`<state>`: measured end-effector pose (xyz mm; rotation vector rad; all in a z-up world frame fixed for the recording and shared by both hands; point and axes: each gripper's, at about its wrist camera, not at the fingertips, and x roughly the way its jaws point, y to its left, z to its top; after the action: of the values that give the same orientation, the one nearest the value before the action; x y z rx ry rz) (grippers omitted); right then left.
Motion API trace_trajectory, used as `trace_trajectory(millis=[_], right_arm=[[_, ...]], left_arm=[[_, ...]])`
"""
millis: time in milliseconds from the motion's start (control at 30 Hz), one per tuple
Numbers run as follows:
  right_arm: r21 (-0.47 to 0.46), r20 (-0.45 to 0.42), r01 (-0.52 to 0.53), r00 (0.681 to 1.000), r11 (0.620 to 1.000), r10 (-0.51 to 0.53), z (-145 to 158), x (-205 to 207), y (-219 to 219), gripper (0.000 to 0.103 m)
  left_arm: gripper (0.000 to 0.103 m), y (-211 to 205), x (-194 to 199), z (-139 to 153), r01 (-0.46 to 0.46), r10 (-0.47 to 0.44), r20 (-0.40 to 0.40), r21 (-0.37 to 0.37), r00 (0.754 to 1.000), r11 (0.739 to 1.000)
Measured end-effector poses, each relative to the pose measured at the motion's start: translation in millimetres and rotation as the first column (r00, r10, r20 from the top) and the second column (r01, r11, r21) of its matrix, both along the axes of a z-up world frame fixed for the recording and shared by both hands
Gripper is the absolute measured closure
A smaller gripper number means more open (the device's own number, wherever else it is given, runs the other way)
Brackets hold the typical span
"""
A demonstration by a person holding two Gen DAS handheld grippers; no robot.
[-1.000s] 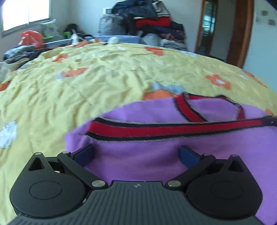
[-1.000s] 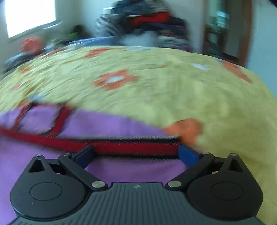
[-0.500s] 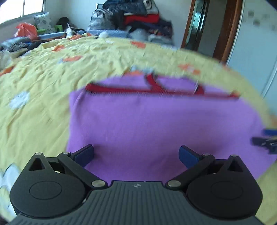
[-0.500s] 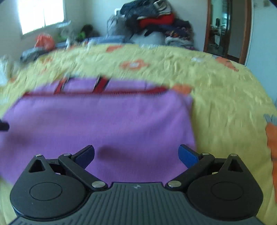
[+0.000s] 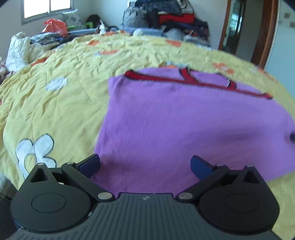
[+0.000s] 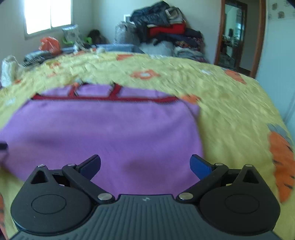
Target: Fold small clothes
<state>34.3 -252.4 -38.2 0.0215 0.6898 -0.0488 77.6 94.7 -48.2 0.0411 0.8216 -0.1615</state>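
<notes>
With jaws wide and holding nothing, the left gripper [image 5: 145,164] and right gripper [image 6: 145,164] hover over the near hem of the purple knit garment [image 5: 184,120], soft and limp, lying flat on the yellow bedspread [image 5: 64,96]; pinch its corners, I judge.

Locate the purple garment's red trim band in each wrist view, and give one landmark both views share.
Left wrist: red trim band runs across the upper right, slanting down to the right, along the purple garment's far edge.
Right wrist: red trim band lies level, upper left of centre.
Shared landmark: stacked clothes pile against the far wall.
</notes>
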Motion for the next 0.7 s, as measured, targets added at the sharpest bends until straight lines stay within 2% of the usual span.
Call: trace_trajectory(millis=[33,167,233,267,467,533,600,700], right_arm=[[-0.004,0.002,-0.01,1.0,1.0,0.01,-1.4,8.9,4.1,0.0],[-0.1,-0.085,-0.015,0.996,0.995,0.006,-26.3,34.8,15.6,0.0],[-0.007,-0.063,-0.001,0.998,1.0,0.001,-34.4,23.7,-1.2,0.0],[0.005,-0.063,0.002,0.998,1.0,-0.002,-33.9,17.8,-7.1,0.0],[-0.005,-0.069,-0.012,0.998,1.0,0.011,-30.9,-21.4,-19.1,0.0],[-0.028,-0.078,-0.002,0.997,1.0,0.0,-25.6,-27.5,-15.3,0.0],[-0.047,-0.035,0.018,0.999,0.999,-0.02,-17.5,-36.5,-5.0,0.0],[-0.097,0.114,-0.021,0.993,0.995,0.032,-10.1,-56.6,22.1,0.0]], left_arm=[[0.0,-0.8,-0.4,-3.9,-0.008,0.008,0.004,0.013,1.0,1.0],[0.0,1.6,-4.2,-6.5,-0.008,0.008,0.021,0.011,1.0,1.0],[0.0,2.7,-4.9,-6.5,-0.006,0.006,0.018,0.009,1.0,1.0],[0.0,2.6,-5.5,-6.5,-0.002,0.002,0.019,0.011,1.0,1.0],[0.0,3.5,-4.3,-5.4,0.002,-0.002,0.009,0.008,1.0,1.0],[0.0,9.8,-1.4,0.6,0.008,-0.008,0.0,-0.036,1.0,0.999],[0.0,25.5,5.1,8.6,-0.002,0.004,0.017,-0.103,1.0,0.995],[0.0,46.9,30.3,16.1,0.01,-0.007,0.029,-0.129,1.0,0.992]])
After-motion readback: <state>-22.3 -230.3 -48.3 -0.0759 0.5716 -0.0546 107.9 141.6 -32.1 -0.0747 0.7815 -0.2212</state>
